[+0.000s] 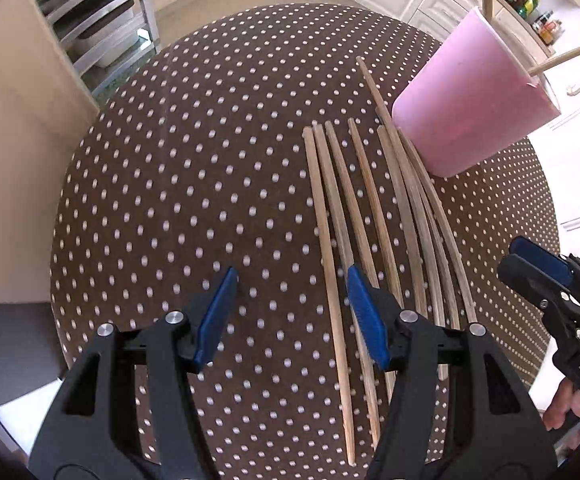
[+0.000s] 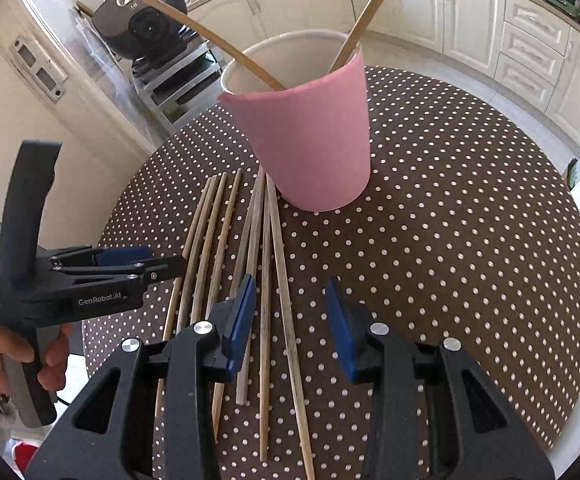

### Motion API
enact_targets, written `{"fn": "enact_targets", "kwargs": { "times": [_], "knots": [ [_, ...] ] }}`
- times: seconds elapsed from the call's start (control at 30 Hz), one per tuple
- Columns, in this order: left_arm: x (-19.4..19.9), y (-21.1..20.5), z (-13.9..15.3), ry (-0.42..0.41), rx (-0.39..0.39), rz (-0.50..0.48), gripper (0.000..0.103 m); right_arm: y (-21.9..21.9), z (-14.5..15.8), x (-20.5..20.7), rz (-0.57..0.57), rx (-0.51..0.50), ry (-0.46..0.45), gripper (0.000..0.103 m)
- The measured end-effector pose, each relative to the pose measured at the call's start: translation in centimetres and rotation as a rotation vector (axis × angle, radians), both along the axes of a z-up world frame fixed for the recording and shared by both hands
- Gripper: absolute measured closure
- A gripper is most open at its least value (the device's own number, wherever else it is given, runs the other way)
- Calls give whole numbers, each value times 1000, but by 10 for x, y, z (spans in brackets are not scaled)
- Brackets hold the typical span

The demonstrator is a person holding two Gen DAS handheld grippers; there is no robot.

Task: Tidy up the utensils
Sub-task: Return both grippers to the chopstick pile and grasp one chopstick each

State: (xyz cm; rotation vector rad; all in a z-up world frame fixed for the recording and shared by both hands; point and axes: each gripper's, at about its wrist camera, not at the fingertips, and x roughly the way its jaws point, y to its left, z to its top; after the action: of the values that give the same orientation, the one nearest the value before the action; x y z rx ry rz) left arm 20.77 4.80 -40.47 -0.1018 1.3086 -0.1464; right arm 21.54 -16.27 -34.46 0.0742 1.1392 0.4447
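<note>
Several wooden chopsticks [image 1: 354, 216] lie side by side on a round brown polka-dot table [image 1: 194, 184]; they also show in the right wrist view [image 2: 258, 248]. A pink cup [image 1: 474, 108] stands upright at their far ends and holds two chopsticks [image 2: 354, 28]; the cup also shows in the right wrist view [image 2: 310, 136]. My left gripper [image 1: 290, 316] is open and empty, low over the left sticks. My right gripper [image 2: 290, 320] is open and empty, above the right sticks. Each gripper shows in the other's view, the right one [image 1: 538, 260] and the left one [image 2: 130, 260].
A metal rack [image 1: 102, 20] stands beyond the table on the left. White kitchen cabinets [image 2: 490, 20] run along the back. A dark appliance [image 2: 142, 16] sits on the rack. The table edge [image 2: 570, 320] is close on the right.
</note>
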Motion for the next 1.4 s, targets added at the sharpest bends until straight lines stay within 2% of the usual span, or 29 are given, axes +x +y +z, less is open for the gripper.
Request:
{"fn": "enact_targets", "kwargs": {
  "times": [0.47, 0.63, 1.03, 1.17, 1.23, 1.3, 1.33, 1.4],
  "knots": [
    [32, -3, 1, -4, 35, -10, 45, 35, -27, 37, 87, -87, 17, 79],
    [36, 4, -3, 3, 67, -14, 44, 40, -31, 43, 106, -106, 8, 80],
    [58, -14, -6, 38, 139, -26, 46, 56, -33, 62, 99, -105, -9, 81],
    [67, -10, -4, 40, 130, -12, 72, 61, -34, 65, 94, -100, -14, 81],
    [70, -9, -5, 38, 119, -17, 81, 64, -35, 66, 100, -104, -17, 81],
    [72, -4, -5, 34, 105, -13, 92, 67, -36, 67, 115, -107, -16, 86],
    [71, -1, -5, 34, 90, -7, 93, 69, -36, 68, 123, -104, -9, 94],
    [68, 8, -6, 39, 47, 14, 96, 72, -36, 69, 133, -110, -3, 97]
  ]
}}
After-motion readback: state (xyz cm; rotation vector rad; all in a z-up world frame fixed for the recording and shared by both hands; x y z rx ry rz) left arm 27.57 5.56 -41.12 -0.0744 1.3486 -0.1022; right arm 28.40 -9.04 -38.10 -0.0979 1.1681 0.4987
